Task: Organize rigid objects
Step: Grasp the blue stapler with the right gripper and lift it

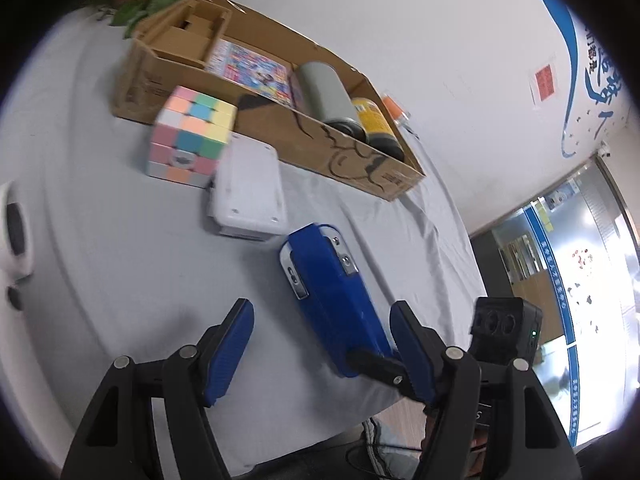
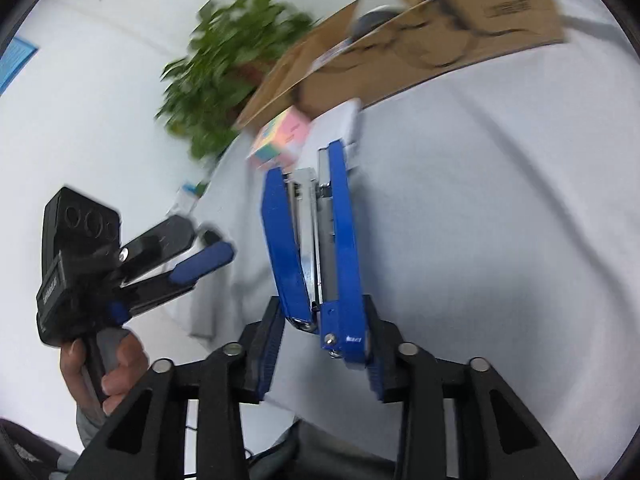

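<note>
1. Blue stapler [image 2: 316,248] with metal core, lying on the worktop [image 1: 120,240], rear end clamped by right hand-held gripper [image 2: 320,344].
2. Left hand-held gripper [image 1: 320,344] open, empty.
3. Grey cloth over worktop; pastel cube [image 1: 190,136], white case [image 1: 250,188], cardboard box [image 1: 280,132] behind; white walls.

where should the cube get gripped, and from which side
Grip the cube across two opposite flat side faces, coming down from above. It sits square on the cloth, with the box just behind and the white case close at one side, so a top approach with the fingers on the freer faces looks safest.
</note>
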`<state>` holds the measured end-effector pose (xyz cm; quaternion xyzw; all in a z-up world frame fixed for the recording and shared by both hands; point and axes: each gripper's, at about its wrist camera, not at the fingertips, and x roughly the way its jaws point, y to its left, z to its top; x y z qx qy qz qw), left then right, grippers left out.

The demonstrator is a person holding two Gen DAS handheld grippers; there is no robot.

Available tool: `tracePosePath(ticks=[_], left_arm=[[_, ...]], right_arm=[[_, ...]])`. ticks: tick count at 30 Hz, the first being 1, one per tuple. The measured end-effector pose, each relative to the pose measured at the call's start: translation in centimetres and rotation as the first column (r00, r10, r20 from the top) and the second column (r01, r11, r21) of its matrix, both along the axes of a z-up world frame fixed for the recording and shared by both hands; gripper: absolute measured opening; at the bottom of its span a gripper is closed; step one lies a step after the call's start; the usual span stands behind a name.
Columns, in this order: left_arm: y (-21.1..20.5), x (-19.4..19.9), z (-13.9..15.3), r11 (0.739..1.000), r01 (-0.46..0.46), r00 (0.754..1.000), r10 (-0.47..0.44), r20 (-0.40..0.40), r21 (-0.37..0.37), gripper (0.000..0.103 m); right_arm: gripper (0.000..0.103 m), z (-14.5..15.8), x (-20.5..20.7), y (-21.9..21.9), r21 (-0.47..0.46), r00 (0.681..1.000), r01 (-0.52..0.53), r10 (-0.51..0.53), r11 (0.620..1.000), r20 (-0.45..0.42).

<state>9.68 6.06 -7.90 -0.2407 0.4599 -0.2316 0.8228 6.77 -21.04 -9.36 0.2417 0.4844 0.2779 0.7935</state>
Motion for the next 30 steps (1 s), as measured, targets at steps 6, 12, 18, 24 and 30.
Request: tracePosePath(ticks=[6,12,18,24,30], left_arm=[[-3.2,1.9,-1.6,0.996,0.082,0.996,-0.084,-0.044,-0.032,0.069],[-4.1,3.0,-4.1,0.994,0.085,0.99,-0.092,-0.109,-0.074,0.069],[-2.9,3.5,-5.2,0.992,0.066,0.988,-0.08,-0.135,-0.107,0.069],[-2.4,3.3,-5.6,0.973,0.12,0.982,-0.146,-0.123,-0.199,0.049],[-1.0,3.1,-2.5,0.98,0.118,0.99,-0.129,-0.058,-0.162,0.048]], right_arm=[[0.075,4.1,-1.9,-0.2,-0.346,0.954,0.066,0.042,0.936,0.297],[0.044,1.9,1.8,4.9,-0.529,0.954,0.01,0.152,0.848,0.26],[0.023,1.6,2.6,6.2,-0.497,0.98,0.016,0.085,0.868,0.18],[0.022,1.5,2.4,5.3,-0.212,1.0,0.009,-0.008,0.977,0.006],[0.023,3.6,3.2,7.2,-0.154,0.999,0.028,-0.023,0.988,0.035]])
